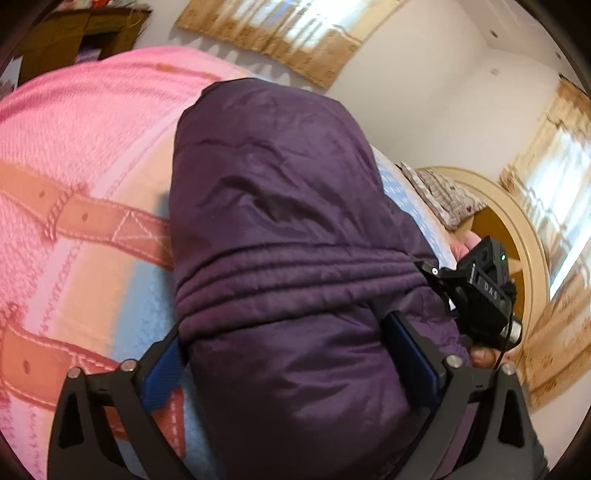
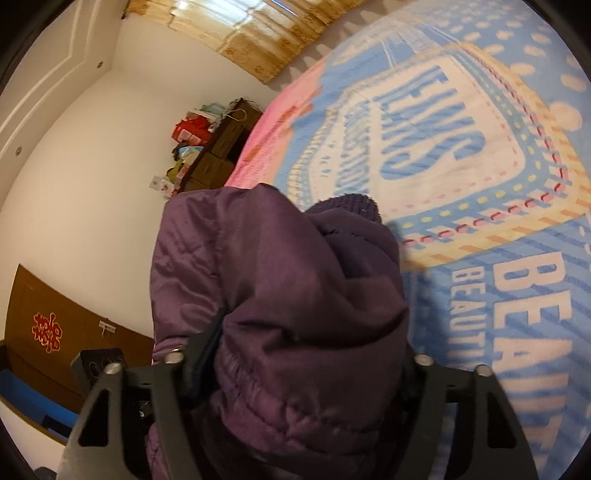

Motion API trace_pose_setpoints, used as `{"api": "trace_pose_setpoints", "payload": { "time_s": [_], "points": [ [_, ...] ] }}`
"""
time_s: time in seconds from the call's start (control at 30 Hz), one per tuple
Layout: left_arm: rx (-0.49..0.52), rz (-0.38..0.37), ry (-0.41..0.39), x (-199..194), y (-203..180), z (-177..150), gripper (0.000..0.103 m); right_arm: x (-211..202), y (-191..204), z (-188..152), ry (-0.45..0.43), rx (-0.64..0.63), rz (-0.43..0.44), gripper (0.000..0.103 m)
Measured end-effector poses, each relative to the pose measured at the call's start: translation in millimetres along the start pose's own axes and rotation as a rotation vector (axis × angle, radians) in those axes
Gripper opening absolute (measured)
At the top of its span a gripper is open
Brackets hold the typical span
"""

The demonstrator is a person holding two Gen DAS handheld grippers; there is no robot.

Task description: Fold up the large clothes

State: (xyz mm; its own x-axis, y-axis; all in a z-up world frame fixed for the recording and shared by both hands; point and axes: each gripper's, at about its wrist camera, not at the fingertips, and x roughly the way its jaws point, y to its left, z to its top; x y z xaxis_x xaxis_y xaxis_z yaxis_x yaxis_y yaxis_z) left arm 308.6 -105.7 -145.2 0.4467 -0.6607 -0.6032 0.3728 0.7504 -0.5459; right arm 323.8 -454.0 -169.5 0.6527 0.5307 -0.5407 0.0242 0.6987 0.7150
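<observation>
While both tools grip bunched padding, the purple quilted jacket (image 1: 280,229) hangs lengthwise away from the left tool (image 1: 295,354) and right tool (image 2: 306,354), above the bed (image 2: 480,184).

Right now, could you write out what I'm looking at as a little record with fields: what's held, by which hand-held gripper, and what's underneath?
garment: purple padded jacket, bunched up, quilted seams showing
left hand-held gripper: closed on a thick fold of the jacket
right hand-held gripper: closed on another bunch of the jacket
surface below: bed with a pink and blue printed bedspread
jacket position: appears lifted off the bed rather than lying flat
fold state: not folded flat yet
background: beige curtains, dark wooden shelf, brown door
</observation>
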Motion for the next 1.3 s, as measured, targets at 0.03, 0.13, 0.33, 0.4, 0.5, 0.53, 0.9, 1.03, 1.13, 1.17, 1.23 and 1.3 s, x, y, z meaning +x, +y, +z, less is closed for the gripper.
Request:
{"api": "trace_pose_setpoints", "payload": {
  "time_s": [0.03,0.13,0.33,0.4,0.5,0.53,0.9,1.03,1.13,1.17,1.23,1.3],
  "points": [
    [0.009,0.001,-0.001,-4.7,-1.5,0.4,0.099,-3.0,6.4,-2.2,-0.007,-0.007,0.016,0.061],
    [0.044,0.023,-0.017,-23.7,-6.9,2.2,0.099,-7.1,27.5,-10.5,-0.018,-0.026,0.06,0.056],
    [0.047,0.103,-0.064,-71.0,5.9,1.1,0.099,15.3,85.3,-30.8,0.032,-0.095,0.114,0.053],
    [0.042,0.139,-0.074,-91.4,17.8,0.2,0.099,31.0,106.4,-36.6,0.062,-0.114,0.137,0.052],
    [0.028,0.194,-0.1,-123.6,37.6,0.2,0.099,61.4,137.0,-44.9,0.107,-0.133,0.19,0.052],
    [0.026,0.213,-0.109,-132.4,43.2,-0.4,0.099,73.0,147.0,-47.7,0.123,-0.137,0.207,0.052],
    [-0.113,0.424,-0.212,-222.2,139.4,6.8,0.099,217.1,262.5,-90.5,0.319,-0.206,0.344,0.051],
    [-0.177,0.442,-0.2,-220.2,168.6,8.4,0.099,254.4,278.1,-101.8,0.363,-0.209,0.336,0.051],
    [-0.225,0.43,-0.172,-207.7,187.1,7.2,0.1,275.8,273.5,-103.1,0.38,-0.197,0.307,0.051],
    [-0.221,0.433,-0.171,-202.6,188.7,7.0,0.101,279.9,270.9,-103.2,0.381,-0.19,0.304,0.051],
    [-0.203,0.443,-0.171,-197.4,193.0,8.0,0.103,286.3,262.8,-100.3,0.382,-0.177,0.299,0.051],
    [-0.188,0.459,-0.169,-187.0,190.3,10.8,0.103,292.0,250.7,-97.5,0.383,-0.153,0.299,0.051]
  ]
}}
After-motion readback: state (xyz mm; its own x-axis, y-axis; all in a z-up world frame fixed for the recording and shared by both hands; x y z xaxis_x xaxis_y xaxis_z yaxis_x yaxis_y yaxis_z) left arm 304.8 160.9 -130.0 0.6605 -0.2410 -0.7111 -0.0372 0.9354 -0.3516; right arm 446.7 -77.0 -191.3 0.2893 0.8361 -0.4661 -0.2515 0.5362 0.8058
